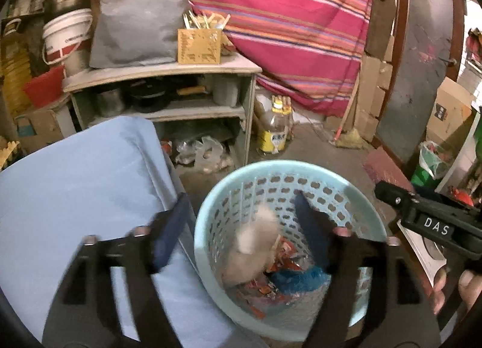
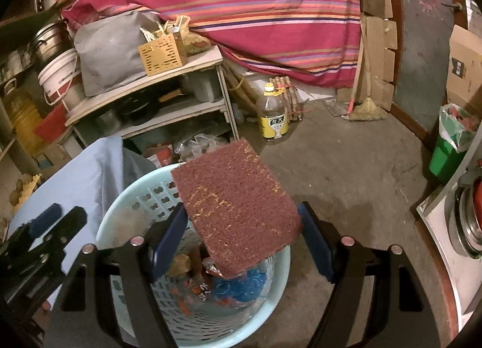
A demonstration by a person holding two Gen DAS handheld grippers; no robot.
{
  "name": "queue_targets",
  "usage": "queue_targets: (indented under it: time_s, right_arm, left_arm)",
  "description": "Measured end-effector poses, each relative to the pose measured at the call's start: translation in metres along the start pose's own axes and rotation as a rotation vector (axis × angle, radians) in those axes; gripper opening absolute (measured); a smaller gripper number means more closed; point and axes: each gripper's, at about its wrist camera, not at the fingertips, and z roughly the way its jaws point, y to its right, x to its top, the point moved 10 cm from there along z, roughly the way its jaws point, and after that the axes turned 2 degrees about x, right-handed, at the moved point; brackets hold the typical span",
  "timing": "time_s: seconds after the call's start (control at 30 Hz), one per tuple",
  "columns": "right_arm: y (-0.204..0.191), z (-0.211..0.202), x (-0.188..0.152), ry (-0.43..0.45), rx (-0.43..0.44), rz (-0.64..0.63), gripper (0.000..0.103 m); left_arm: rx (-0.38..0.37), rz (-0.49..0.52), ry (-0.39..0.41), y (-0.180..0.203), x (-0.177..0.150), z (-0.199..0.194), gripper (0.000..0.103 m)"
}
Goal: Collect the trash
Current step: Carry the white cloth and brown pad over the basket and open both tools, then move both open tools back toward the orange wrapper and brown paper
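A: Cluttered storeroom, bare concrete floor [image 2: 346, 167], striped cloth [image 2: 241, 1] hung behind a shelf [image 1: 162, 74]. Status of both claws?

B: Left claw [image 1: 241, 227]: wide open above the basket [image 1: 355, 200], nothing between the jaws; pale blurred wad [image 1: 256, 242] below it, inside the basket rim, apparently falling. Right claw [image 2: 241, 227]: clamped across a wide red pad [image 2: 238, 206], pad tilted, far edge raised, near corner over the basket.

A: Failure modes?

B: Pad wider than half the basket mouth; release while tilted likely to catch the rim and slide to the floor. Cause: far end overhangs the rim. Second risk: collision between claws, both crowded over one opening. Third: basket tipped by a jaw striking the rim; looks light.

A: Counts?

B: Claws: two. Basket: one. Pad: one. Wad: one. Blue item in basket [image 2: 241, 284]: one. Orange wrappers [image 1: 286, 251]: several, exact number not readable. Oil bottle [image 2: 272, 116]: one. Green bin [image 2: 449, 149]: one. White bucket [image 1: 66, 35]: one.
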Motion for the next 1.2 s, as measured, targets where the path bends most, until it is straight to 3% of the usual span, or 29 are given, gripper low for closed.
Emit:
queue_targets:
  time_s: [0.33,0.47,0.5,0.57,0.67,0.9,1.2]
  right_arm:
    - [-0.031,0.004,-0.002,-0.006,0.029,-0.037,0.074]
    - [-0.047,0.011,-0.005,-0.026,0.017,-0.063,0.076]
    - [-0.049,0.013,-0.007,-0.034,0.015,-0.066,0.084]
    - [-0.055,0.019,-0.012,-0.049,-0.001,-0.071,0.089]
    - [-0.060,0.024,-0.016,-0.067,-0.027,-0.081,0.089]
    - [-0.089,0.013,-0.013,-0.011,-0.069,-0.119,0.095]
    - [-0.160,0.008,-0.013,0.050,-0.023,-0.176,0.098]
  left_arm:
    - [0.096,0.005,0.035,-0.048,0.000,-0.028,0.097]
    - [0.134,-0.002,0.039,-0.081,-0.001,-0.046,0.097]
    - [0.144,-0.006,0.044,-0.089,0.000,-0.049,0.097]
    - [0.178,-0.017,0.059,-0.110,-0.001,-0.062,0.097]
    - [0.219,-0.034,0.067,-0.140,-0.004,-0.077,0.098]
    - [0.380,-0.029,0.126,-0.224,-0.011,-0.124,0.098]
    - [0.460,-0.109,0.099,-0.319,-0.037,-0.160,0.098]
